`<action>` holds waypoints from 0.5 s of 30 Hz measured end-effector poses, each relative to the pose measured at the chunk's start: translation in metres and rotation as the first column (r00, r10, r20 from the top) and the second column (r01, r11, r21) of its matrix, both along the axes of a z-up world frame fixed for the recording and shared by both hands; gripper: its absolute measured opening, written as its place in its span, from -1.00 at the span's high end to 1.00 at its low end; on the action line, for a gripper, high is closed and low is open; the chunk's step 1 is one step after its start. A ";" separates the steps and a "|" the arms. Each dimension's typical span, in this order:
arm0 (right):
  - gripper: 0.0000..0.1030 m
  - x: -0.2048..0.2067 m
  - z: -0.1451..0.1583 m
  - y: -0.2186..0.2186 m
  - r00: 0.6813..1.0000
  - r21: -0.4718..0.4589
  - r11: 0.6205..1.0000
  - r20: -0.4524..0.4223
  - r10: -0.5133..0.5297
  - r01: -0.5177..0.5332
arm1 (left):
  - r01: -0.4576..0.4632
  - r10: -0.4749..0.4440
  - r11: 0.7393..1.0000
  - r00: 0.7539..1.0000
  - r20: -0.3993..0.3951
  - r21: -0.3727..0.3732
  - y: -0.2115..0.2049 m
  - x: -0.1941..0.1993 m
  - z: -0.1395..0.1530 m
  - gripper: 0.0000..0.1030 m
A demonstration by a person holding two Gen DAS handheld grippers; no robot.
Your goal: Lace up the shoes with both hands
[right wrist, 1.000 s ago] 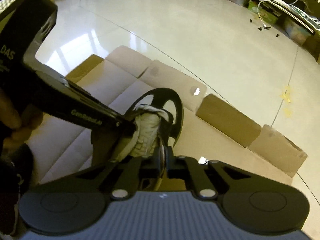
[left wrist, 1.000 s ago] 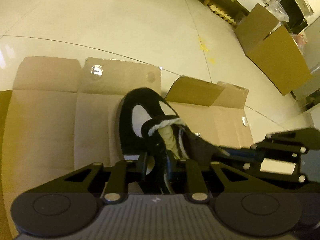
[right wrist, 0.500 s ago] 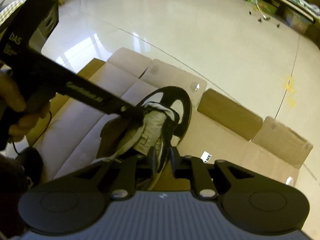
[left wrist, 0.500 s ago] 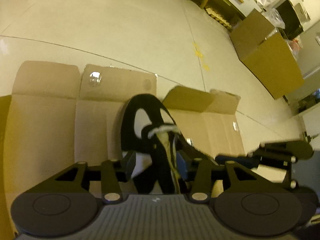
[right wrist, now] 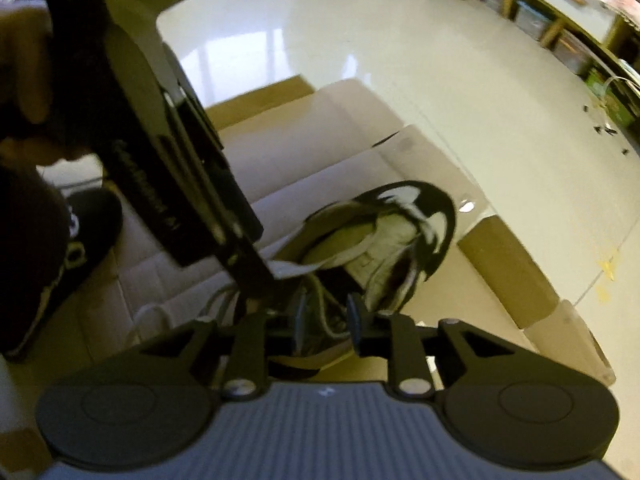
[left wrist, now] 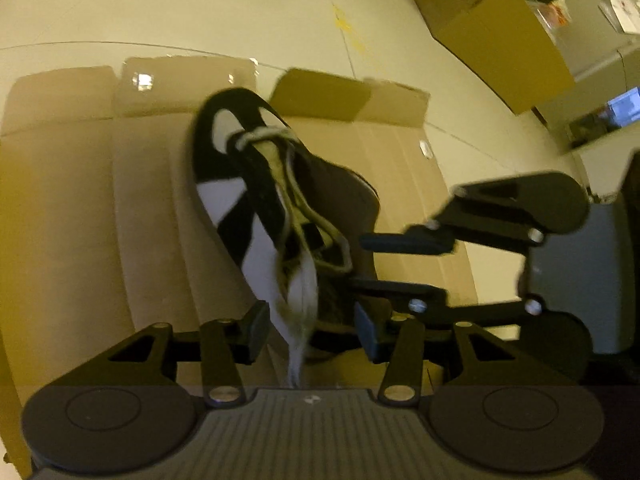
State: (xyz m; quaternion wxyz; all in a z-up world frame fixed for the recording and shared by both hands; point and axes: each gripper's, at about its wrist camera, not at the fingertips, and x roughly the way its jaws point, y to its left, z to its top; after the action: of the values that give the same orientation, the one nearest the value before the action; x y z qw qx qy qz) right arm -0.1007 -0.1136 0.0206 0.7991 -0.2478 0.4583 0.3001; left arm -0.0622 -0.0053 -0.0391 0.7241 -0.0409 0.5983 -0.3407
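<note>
Seemingly mid-task: from the left wrist view, a black and white sneaker (left wrist: 256, 184) lies on flattened cardboard (left wrist: 120, 208) spread over a pale tiled floor (left wrist: 200, 4), toe pointing away. Its pale shoelace (left wrist: 298, 200) crosses once near the toe and then runs in loose loops down over the tongue, so by my judgement the lowest eyelets are threaded while the upper ones remain unlaced and nothing is tied. The left gripper (left wrist: 310, 326) points steeply down at the heel end, its fingers standing apart on either side of a white strip, lace or tongue I cannot tell, without pressing it. The right gripper (left wrist: 400, 264) reaches in from the right, beside the shoe's collar

From the right wrist view, the sneaker (right wrist: 400, 232) sits ahead on the cardboard (right wrist: 320, 152), its opening facing the camera. The right gripper (right wrist: 325, 318) tilts steeply down over the collar; its fingers are opening, with a loop of shoelace (right wrist: 320, 300) between them but not clearly pinched. The left gripper's dark body (right wrist: 180, 184) slants in from the upper left, held by a person's hand (right wrist: 24, 72). A second dark shoe (right wrist: 80, 236) rests at the left edge
</note>
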 end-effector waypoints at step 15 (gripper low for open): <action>0.96 0.027 -0.045 -0.005 0.986 0.134 0.990 -0.150 0.067 -0.047 | -0.040 0.034 0.998 0.995 -0.099 -0.057 0.012 0.009 -0.018 0.20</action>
State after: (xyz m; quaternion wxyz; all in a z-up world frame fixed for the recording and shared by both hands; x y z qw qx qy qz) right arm -0.0732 -0.1182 -0.0241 0.7669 -0.1842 0.4907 0.3703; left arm -0.0530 0.0065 -0.0573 0.6986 -0.0900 0.6217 -0.3425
